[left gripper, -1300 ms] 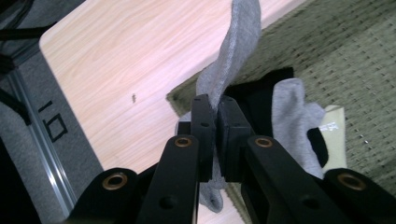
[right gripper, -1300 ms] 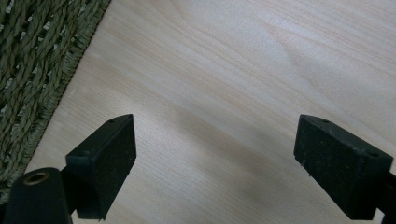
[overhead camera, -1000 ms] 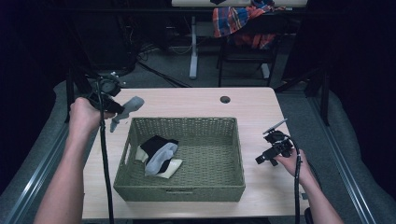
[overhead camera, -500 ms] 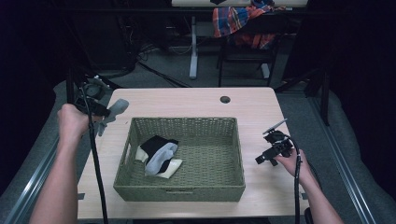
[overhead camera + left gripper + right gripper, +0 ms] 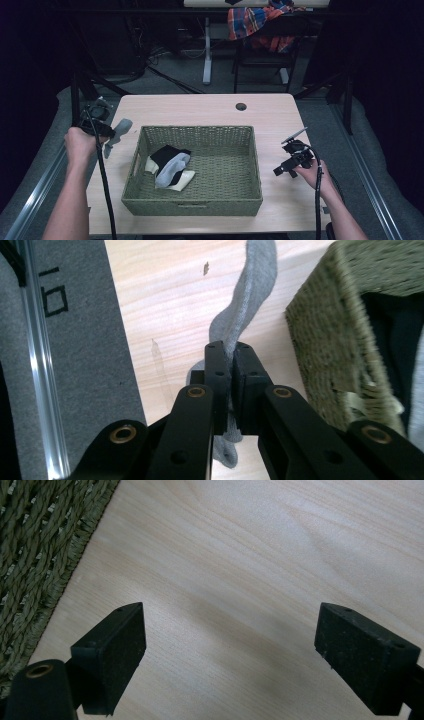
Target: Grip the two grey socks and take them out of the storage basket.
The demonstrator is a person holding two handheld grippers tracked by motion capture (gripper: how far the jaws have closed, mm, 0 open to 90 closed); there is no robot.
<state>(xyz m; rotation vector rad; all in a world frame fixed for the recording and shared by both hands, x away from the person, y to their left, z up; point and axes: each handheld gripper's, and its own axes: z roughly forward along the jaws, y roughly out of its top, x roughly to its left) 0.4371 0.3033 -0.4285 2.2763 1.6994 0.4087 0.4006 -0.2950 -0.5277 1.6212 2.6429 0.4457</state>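
A grey sock [image 5: 119, 130] hangs over the table's left part, left of the woven basket [image 5: 200, 202]. My left gripper [image 5: 111, 133] is shut on it; in the left gripper view the grey sock [image 5: 250, 305] runs up from between the closed jaws of the left gripper [image 5: 231, 352]. Inside the basket lie a black sock [image 5: 167, 155], a grey sock [image 5: 172, 167] and a cream one [image 5: 181, 181]. My right gripper [image 5: 281, 170] rests low over the table right of the basket, and the right gripper [image 5: 230, 635] stands open over bare wood.
The basket's corner [image 5: 330, 340] is close to the right of the held sock. The table's left edge and a metal rail [image 5: 37, 365] lie just left. A dark round hole [image 5: 241, 106] sits at the table's far side. A chair with plaid cloth [image 5: 260, 22] stands behind.
My left hand has carried the grey sock leftward and down, away from the basket toward the table's left edge. The right gripper has stayed in place.
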